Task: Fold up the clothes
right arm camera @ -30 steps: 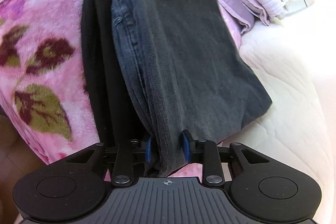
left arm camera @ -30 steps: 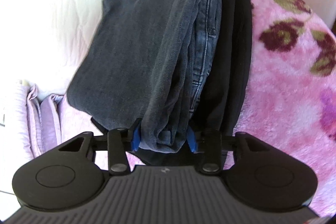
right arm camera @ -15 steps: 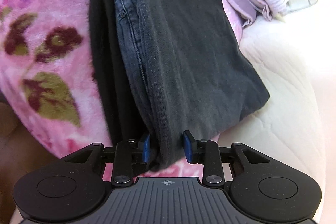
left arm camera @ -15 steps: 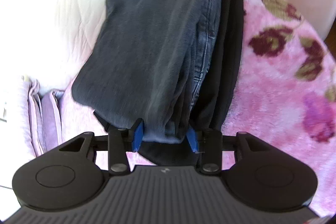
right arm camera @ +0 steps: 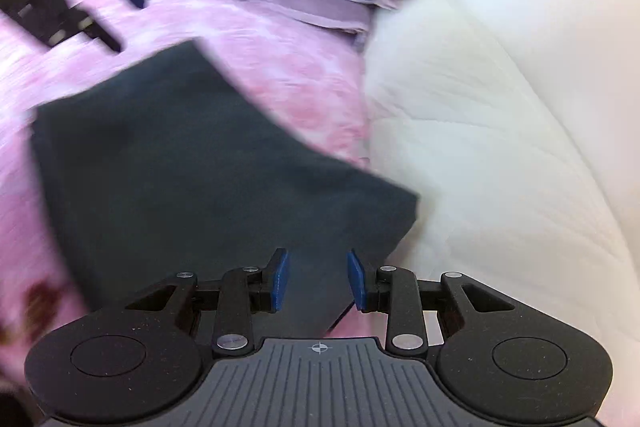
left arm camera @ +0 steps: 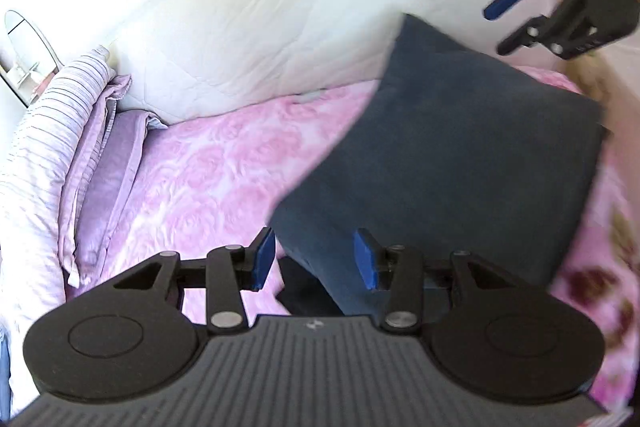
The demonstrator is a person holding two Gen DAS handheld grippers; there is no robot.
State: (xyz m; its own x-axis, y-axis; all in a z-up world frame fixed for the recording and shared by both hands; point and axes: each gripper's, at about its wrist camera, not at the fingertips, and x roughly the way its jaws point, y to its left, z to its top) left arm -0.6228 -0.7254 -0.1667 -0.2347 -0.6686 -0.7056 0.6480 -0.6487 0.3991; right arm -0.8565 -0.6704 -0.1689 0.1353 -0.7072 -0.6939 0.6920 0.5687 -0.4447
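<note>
left hand-held gripper (left arm camera: pixel 315 259): blue pads spread wide, gripping nothing | right hand-held gripper (right arm camera: pixel 319 279): likewise agape and empty | folded dark grey denim garment (left arm camera: pixel 452 163): lay flat on pink floral fleece blanket (left arm camera: pixel 208 179) | beyond: cream quilted duvet (left arm camera: pixel 260 27), lilac striped pillows (left arm camera: pixel 52 131) | no legible writing

The folded garment (left arm camera: pixel 460 163) is dark charcoal blue, plain, without pattern. The blanket (left arm camera: pixel 208 187) under it is pink with pale rose shapes, and near its edge it has dark red flowers with olive leaves. The quilted cover (left arm camera: pixel 260 27) beside it is cream white. The folded bedding (left arm camera: pixel 52 131) is lilac with thin dark stripes. Both grippers are black with blue pads (right arm camera: pixel 280 277).
</note>
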